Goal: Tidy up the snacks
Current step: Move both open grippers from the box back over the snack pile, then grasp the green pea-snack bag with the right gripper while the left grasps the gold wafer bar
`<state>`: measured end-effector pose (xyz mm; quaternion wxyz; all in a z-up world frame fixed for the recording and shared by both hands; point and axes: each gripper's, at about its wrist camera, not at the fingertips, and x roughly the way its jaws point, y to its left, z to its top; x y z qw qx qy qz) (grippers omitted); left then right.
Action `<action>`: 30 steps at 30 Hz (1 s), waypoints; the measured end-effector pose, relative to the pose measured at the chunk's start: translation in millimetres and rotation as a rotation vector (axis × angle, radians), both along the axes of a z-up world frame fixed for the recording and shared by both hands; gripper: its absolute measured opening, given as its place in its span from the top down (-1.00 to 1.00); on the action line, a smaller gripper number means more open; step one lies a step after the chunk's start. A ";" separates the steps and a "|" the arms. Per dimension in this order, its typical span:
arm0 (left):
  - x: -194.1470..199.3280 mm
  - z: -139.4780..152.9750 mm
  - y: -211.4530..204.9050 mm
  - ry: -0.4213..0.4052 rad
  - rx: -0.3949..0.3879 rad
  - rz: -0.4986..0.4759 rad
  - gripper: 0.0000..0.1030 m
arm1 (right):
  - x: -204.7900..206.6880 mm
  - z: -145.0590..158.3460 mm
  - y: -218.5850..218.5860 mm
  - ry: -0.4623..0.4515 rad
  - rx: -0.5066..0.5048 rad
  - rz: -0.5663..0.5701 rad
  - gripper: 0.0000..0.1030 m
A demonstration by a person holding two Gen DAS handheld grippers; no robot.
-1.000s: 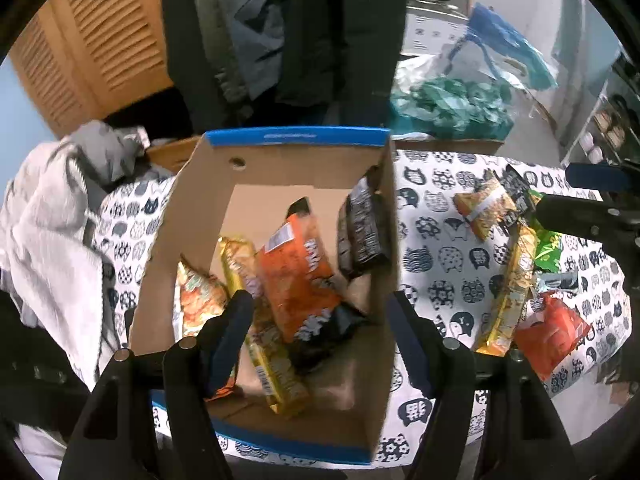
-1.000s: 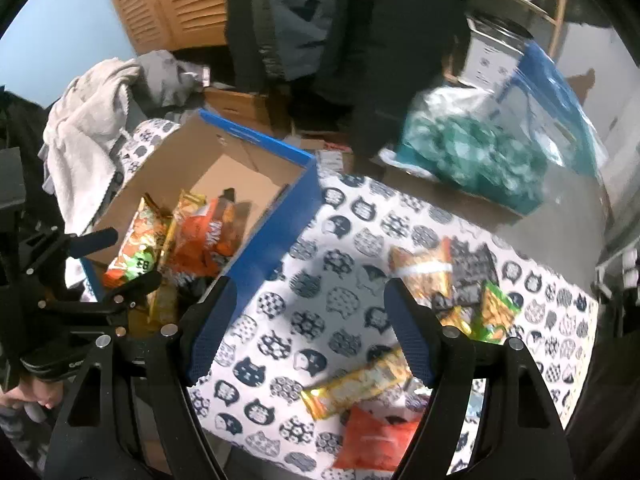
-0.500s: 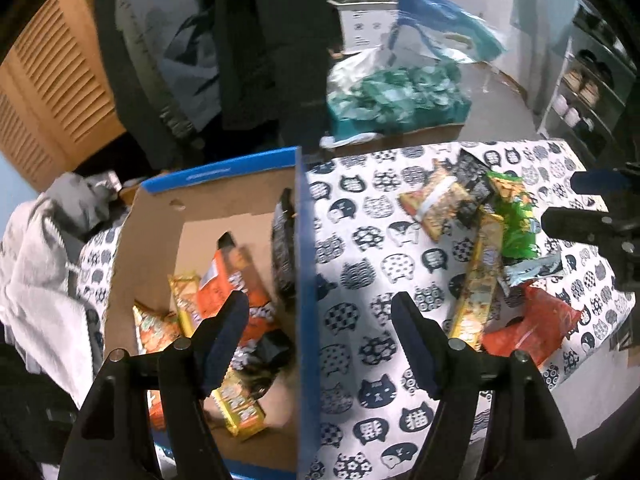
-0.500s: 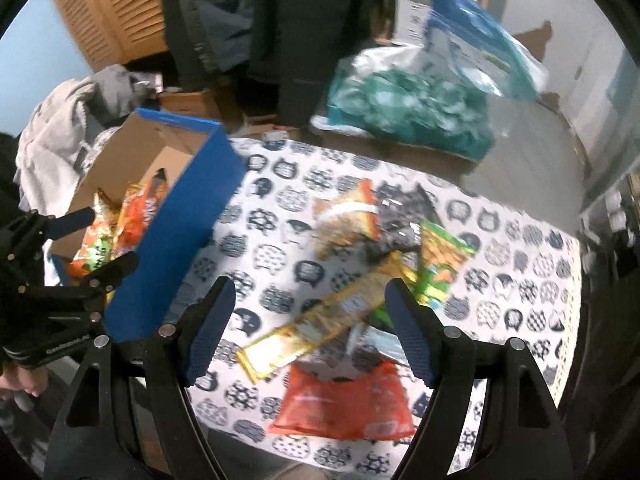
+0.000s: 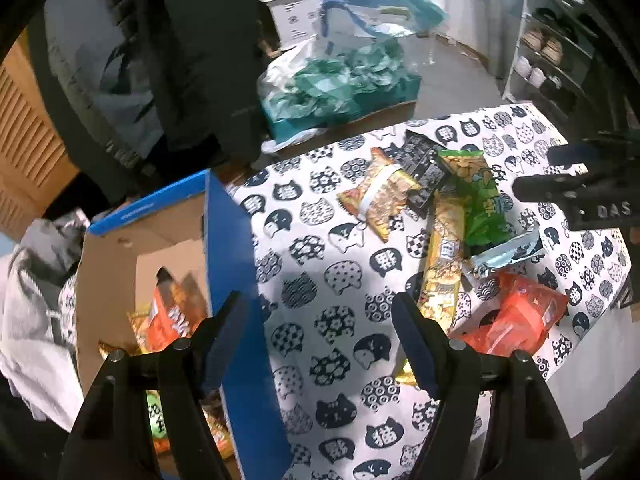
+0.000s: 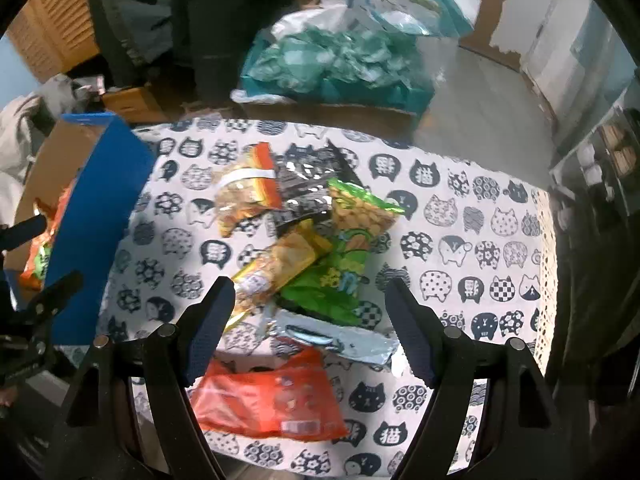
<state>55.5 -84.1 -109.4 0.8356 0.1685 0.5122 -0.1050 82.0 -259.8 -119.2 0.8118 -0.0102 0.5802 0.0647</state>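
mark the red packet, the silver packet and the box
red packet (image 6: 272, 400), right wrist view, middle of its face
silver packet (image 6: 336, 338), right wrist view, middle of the wrapper
box (image 5: 240, 280), left wrist view, blue outer side wall

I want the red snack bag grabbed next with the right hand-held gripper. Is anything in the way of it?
Nothing visible is. The red snack bag lies flat at the near table edge, uncovered, just below the open right hand-held gripper. The silver wrapper lies just beyond it, near its far edge.
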 end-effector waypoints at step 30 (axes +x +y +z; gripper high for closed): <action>65.8 -72.0 -46.9 0.111 -0.020 -0.030 -0.46 | 54.3 -99.2 -34.7 0.153 0.051 -0.094 -0.50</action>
